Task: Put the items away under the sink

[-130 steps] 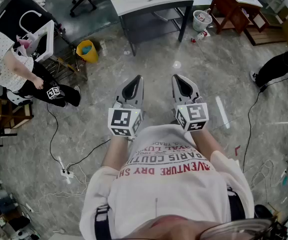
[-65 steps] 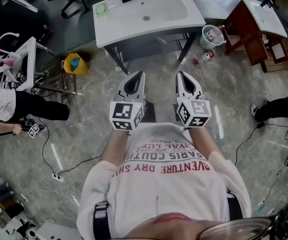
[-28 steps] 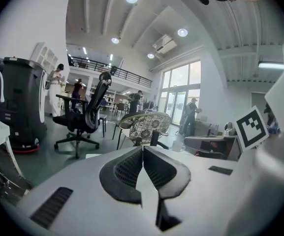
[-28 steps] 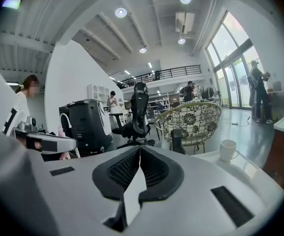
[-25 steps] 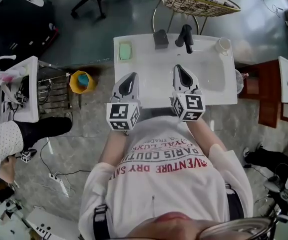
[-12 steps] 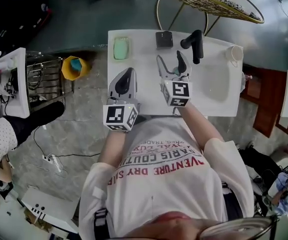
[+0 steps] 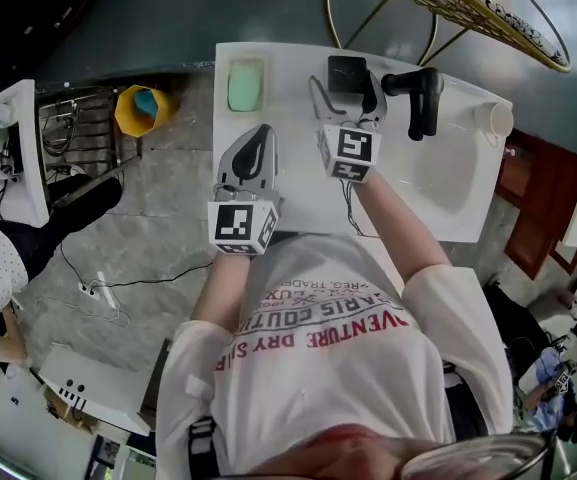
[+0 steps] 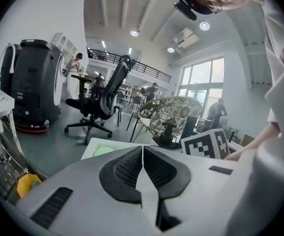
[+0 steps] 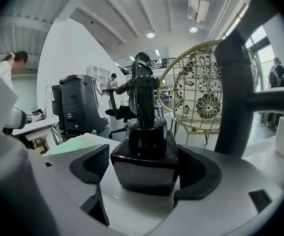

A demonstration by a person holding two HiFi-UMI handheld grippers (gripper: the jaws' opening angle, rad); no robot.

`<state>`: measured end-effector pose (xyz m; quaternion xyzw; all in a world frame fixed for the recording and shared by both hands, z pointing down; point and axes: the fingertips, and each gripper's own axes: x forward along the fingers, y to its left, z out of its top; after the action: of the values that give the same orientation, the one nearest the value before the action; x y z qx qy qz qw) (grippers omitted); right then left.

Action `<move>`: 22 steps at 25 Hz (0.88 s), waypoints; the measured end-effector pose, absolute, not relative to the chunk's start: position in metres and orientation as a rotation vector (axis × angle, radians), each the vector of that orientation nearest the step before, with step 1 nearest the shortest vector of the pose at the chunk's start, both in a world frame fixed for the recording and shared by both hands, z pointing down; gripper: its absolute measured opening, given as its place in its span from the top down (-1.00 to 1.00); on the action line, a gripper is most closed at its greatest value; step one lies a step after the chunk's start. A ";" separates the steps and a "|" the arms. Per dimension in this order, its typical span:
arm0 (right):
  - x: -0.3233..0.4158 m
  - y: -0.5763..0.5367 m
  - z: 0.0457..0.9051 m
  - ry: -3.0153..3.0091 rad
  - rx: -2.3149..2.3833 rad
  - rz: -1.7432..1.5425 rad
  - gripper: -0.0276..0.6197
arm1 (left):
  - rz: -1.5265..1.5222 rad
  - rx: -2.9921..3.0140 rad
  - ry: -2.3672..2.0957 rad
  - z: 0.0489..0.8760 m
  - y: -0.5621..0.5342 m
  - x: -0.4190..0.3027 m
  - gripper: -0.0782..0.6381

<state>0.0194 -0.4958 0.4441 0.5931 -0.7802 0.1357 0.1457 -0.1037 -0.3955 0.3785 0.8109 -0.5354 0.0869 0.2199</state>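
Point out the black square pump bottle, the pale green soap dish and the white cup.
black square pump bottle (image 9: 144, 161), right gripper view, front face of its body
pale green soap dish (image 7: 245, 85), head view, its middle
white cup (image 7: 494, 120), head view, its top

right hand-held gripper (image 7: 343, 93), jaws newly parted

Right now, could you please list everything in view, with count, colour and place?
sink top: one, white, before the person
pad: one, pale green, its far left corner
dispenser bottle: one, black, far edge
faucet: one, black, right of bottle
cup: one, white, far right corner
bucket: one, yellow, floor left of sink
wicker chair: one, yellowish, beyond sink
left gripper: one, grey, jaws shut, empty
right gripper: one, grey, jaws just opening, bottle between them
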 end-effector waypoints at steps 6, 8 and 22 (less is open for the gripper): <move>0.021 -0.511 0.457 -2.150 1.734 0.339 -0.31 | 0.235 2.189 -1.484 0.391 -0.396 -0.108 0.70; 0.023 -0.511 0.459 -2.115 1.748 0.334 -0.31 | 0.236 2.172 -1.476 0.395 -0.394 -0.107 0.70; 0.019 -0.503 0.463 -2.163 1.566 0.362 -0.24 | 0.263 2.206 -1.421 0.396 -0.389 -0.105 0.70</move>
<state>0.0188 -0.5031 0.4632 0.5668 -0.7827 0.1309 0.2214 -0.1053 -0.3886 0.3965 0.8101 -0.5217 0.0966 0.2494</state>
